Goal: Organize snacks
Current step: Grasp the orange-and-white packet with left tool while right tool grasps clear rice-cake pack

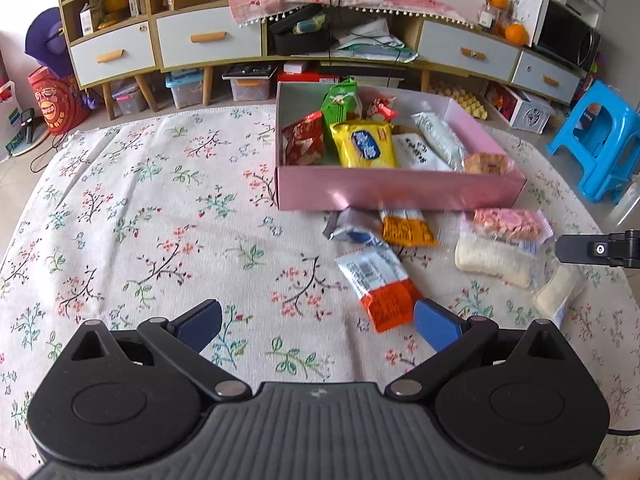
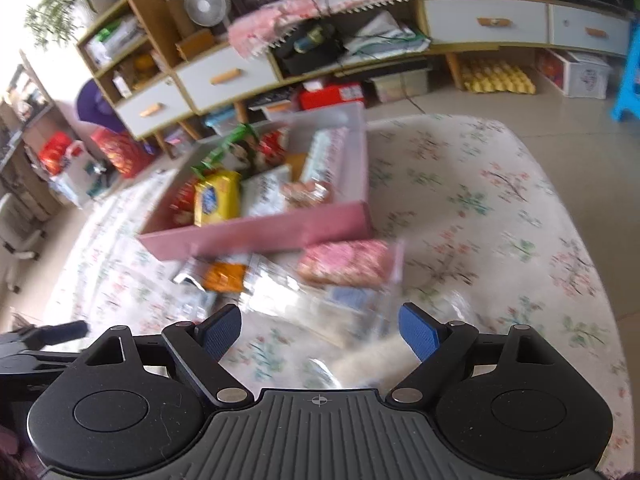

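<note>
Fingers of left gripper (image 1: 318, 326) and right gripper (image 2: 320, 332) wide apart, empty, above snacks (image 1: 378, 290)

A pink box (image 1: 400, 194) on the flowered worktop (image 1: 140, 220) holds yellow (image 1: 366, 144), green (image 1: 340, 102), red (image 1: 302, 142) and white packets (image 1: 418, 152); more packets lie loose before it, one orange-ended (image 1: 378, 286), one pink (image 1: 506, 220)

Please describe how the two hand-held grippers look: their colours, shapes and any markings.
Both the left gripper and the right gripper look alike: a black plastic body with two round discs, silver pivot pins, angled black link arms and blue textured finger pads. A grey ribbed plate in the middle carries a small crosshair mark. No cables or sleeves show clearly.
</note>
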`<state>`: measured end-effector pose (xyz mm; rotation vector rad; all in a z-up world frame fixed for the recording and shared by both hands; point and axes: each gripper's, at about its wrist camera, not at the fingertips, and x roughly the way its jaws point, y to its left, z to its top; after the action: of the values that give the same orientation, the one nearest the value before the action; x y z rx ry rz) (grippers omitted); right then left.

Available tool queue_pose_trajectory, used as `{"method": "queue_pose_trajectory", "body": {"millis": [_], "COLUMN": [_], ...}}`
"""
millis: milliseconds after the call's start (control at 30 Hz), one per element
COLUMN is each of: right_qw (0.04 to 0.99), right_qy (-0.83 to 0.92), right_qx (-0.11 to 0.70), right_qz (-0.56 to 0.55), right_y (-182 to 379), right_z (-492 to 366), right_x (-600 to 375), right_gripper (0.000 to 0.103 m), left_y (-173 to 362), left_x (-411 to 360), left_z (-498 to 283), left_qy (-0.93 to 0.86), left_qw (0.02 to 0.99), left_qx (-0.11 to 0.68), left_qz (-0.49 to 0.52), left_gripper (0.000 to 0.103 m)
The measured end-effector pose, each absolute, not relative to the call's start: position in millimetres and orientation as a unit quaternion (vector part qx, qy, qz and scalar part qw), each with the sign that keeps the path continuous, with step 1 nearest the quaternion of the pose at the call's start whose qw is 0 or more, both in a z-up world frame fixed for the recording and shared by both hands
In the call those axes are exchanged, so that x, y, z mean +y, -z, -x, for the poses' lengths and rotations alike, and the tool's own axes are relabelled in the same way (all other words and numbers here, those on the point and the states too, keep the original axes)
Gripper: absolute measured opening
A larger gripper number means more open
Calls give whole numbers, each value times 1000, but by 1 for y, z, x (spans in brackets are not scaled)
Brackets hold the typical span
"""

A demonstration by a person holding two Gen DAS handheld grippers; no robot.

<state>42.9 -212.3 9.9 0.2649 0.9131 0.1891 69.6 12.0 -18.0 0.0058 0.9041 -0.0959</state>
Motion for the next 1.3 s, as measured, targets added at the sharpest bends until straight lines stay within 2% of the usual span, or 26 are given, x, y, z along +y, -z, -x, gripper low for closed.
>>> {"method": "queue_pose_trajectory", "body": {"millis": [433, 867, 1300], "right_qw": [866, 873, 874], "right_qy": [-2, 15, -23], "right_qx": [486, 488, 481], "right_qz": [-116, -9, 63], "right_y": [26, 40, 41], "right_z": [-57, -60, -32], "right_x": [-215, -202, -221], "right_gripper": [88, 88, 88], "left_y": [44, 53, 56], "left_x": [-4, -23, -16], "left_z": [-68, -84, -79], "left_qy": [14, 9, 29], "left_qw": [905, 906, 906], "left_qx": [425, 424, 418], "left_qz": [-12, 0, -49], "left_gripper": [102, 102, 92]}}
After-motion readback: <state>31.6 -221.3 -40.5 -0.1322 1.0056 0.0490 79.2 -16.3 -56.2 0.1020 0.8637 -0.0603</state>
